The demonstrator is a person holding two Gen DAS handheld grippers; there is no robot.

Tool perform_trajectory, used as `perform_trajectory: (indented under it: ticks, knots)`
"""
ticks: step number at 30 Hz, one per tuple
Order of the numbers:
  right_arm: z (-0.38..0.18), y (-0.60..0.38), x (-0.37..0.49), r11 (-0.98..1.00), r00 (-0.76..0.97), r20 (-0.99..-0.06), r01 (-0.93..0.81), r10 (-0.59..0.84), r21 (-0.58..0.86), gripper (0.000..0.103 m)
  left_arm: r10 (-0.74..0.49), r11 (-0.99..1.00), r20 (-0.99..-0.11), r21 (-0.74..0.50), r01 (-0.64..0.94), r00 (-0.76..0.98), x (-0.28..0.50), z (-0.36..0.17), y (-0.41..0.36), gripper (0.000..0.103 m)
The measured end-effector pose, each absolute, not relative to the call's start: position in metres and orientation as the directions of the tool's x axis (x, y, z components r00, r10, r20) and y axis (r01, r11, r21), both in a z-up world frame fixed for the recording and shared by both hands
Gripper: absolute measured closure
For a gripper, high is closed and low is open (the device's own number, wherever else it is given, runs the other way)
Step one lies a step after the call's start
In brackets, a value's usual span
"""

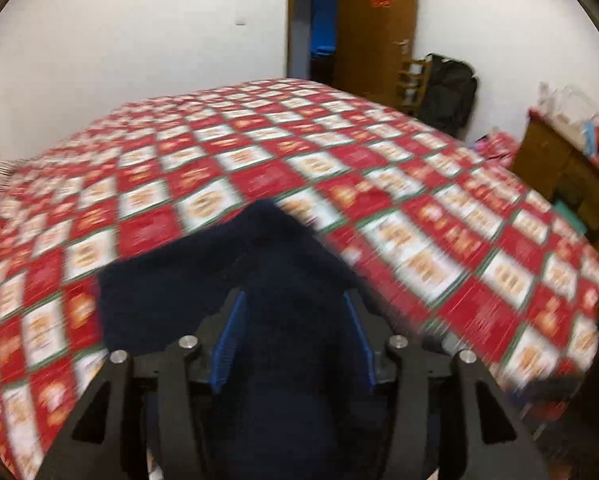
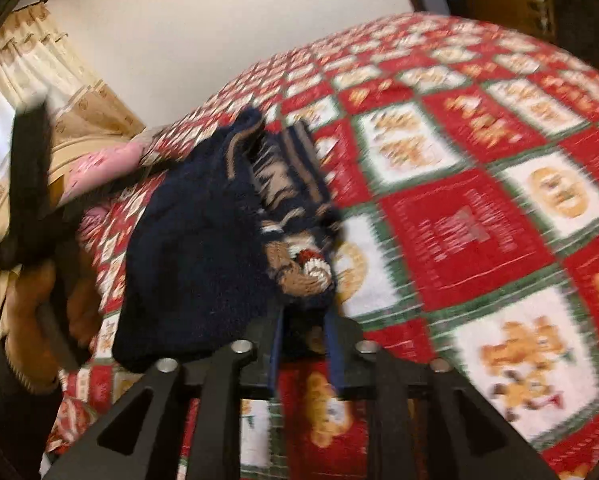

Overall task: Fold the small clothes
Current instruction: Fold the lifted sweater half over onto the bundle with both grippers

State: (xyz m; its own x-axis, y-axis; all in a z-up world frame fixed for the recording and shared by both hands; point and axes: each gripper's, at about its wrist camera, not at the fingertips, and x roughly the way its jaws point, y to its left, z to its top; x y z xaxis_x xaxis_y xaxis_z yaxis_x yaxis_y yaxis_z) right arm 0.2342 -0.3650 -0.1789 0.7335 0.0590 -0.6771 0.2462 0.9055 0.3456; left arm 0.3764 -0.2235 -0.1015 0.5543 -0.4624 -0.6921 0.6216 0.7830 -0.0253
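Observation:
A small dark navy knitted garment with a tan, white and red pattern (image 2: pixel 299 264) hangs bunched above the bed. My right gripper (image 2: pixel 305 320) is shut on its patterned edge, blue pads close together with cloth between them. In the left wrist view the navy cloth (image 1: pixel 203 288) fills the space between my left gripper's (image 1: pixel 295 312) blue pads, which stand fairly wide apart; the cloth runs through them and drapes forward. The left gripper and the hand holding it also show at the left of the right wrist view (image 2: pixel 31 184). Both views are motion-blurred.
A red, white and green checked bedspread (image 1: pixel 339 152) covers the bed below. A pink pillow (image 2: pixel 99 164) lies at the bed's head by a curtain. A brown door (image 1: pixel 375 28), a black backpack (image 1: pixel 447 88) and a cluttered wooden dresser (image 1: pixel 559 152) stand beyond the bed.

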Motion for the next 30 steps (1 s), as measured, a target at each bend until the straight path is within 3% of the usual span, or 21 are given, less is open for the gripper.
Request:
perform_trajectory:
  ticks: [4,6,8,13,14,16,18,23,30]
  knots:
    - [-0.139,-0.364,0.244,0.933,0.807,-0.590,0.206,0.009,0.296,0.061,-0.413,0.824,-0.677,0.007,0.566,0.609,0.359,-0.112,-0.178,0.036]
    - [-0.131,-0.359,0.270,0.941,0.808,-0.586,0.147,0.063,0.305,0.043,-0.390,0.848,-0.670,0.006,0.529,0.632,0.354,-0.120,-0.160,0.034]
    - [-0.133,-0.353,0.312,0.946,0.764,-0.632,0.096,0.130,0.310,0.036,-0.397,0.853,-0.680,-0.026,0.521,0.617,0.354,-0.129,-0.152,0.032]
    - [-0.156,-0.364,0.388,0.947,0.677,-0.726,0.143,0.119,0.288,0.036,-0.400,0.868,-0.686,-0.070,0.492,0.607,0.350,-0.146,-0.146,0.031]
    - [-0.168,-0.367,0.404,0.933,0.625,-0.756,0.119,0.196,0.340,0.037,-0.416,0.865,-0.686,-0.097,0.492,0.596,0.349,-0.148,-0.142,0.031]
    - [-0.183,-0.372,0.415,0.910,0.584,-0.773,0.135,0.247,0.392,0.075,-0.421,0.865,-0.688,-0.110,0.489,0.591,0.348,-0.151,-0.140,0.031]
    - [-0.180,-0.371,0.411,0.910,0.596,-0.765,0.131,0.244,0.392,0.085,-0.418,0.868,-0.689,-0.112,0.483,0.591,0.349,-0.154,-0.137,0.027]
    - [-0.170,-0.379,0.387,0.918,0.639,-0.756,0.201,0.142,0.343,0.087,-0.440,0.850,-0.700,-0.121,0.513,0.563,0.343,-0.160,-0.137,0.025]
    - [-0.193,-0.395,0.375,0.891,0.627,-0.772,0.283,0.109,0.356,0.089,-0.423,0.818,-0.736,-0.058,0.573,0.529,0.328,-0.175,-0.154,0.023]
